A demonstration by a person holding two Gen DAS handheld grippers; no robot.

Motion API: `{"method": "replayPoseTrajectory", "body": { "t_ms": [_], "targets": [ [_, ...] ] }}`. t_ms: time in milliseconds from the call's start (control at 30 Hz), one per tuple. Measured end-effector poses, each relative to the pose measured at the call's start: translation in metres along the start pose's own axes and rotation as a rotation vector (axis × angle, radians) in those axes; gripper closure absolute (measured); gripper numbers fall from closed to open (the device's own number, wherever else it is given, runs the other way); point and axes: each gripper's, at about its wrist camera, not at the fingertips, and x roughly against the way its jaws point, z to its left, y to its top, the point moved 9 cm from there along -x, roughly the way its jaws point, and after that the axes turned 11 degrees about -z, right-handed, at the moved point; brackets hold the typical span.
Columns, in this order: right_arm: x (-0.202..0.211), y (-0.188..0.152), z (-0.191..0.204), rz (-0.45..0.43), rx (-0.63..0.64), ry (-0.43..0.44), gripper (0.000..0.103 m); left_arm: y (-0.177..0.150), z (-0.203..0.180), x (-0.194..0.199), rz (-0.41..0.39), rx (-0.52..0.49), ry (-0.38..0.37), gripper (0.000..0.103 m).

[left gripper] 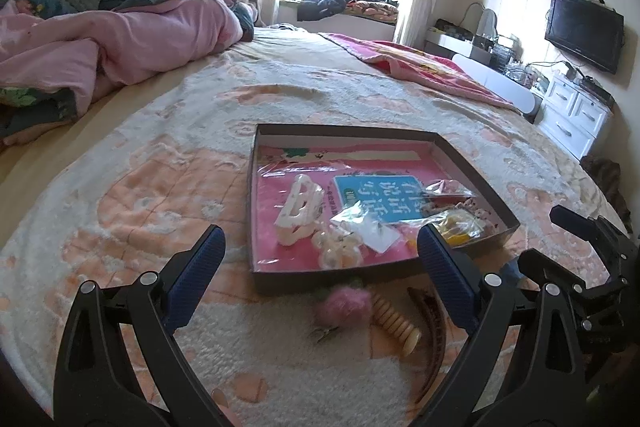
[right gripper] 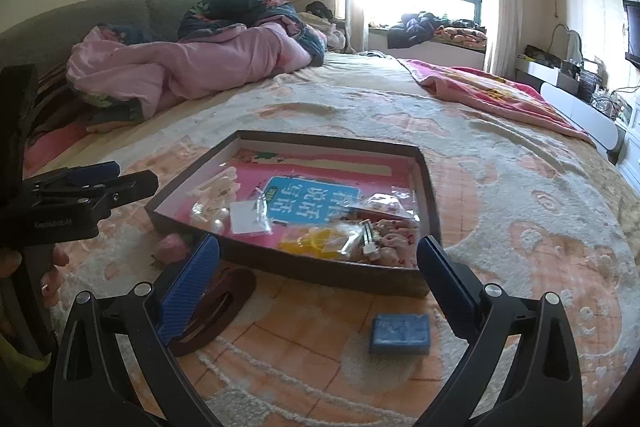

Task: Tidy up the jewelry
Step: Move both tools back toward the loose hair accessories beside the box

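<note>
**A:** So why are both claws spread wide, holding nothing?

**B:** Guessing they're between picks. The left claw (left gripper: 320,259) hangs over loose clips (left gripper: 396,323) on the bed, near the box (left gripper: 344,131). The right claw (right gripper: 318,263) faces the blue case (right gripper: 400,333).
</note>
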Motion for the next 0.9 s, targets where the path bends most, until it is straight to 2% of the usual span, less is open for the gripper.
{"method": "replayPoseTrajectory", "body": {
  "t_ms": [533, 900],
  "targets": [
    [0.003, -0.022, 0.053, 0.051, 0.029, 0.089, 0.007, -0.024, 0.029, 0.021, 0.052, -0.012, 0.048, 0.015],
    [-0.002, -0.043, 0.095, 0.110, 0.036, 0.149, 0.007, -0.032, 0.044, 0.023, 0.078, 0.019, 0.048, 0.015]
  ]
}}
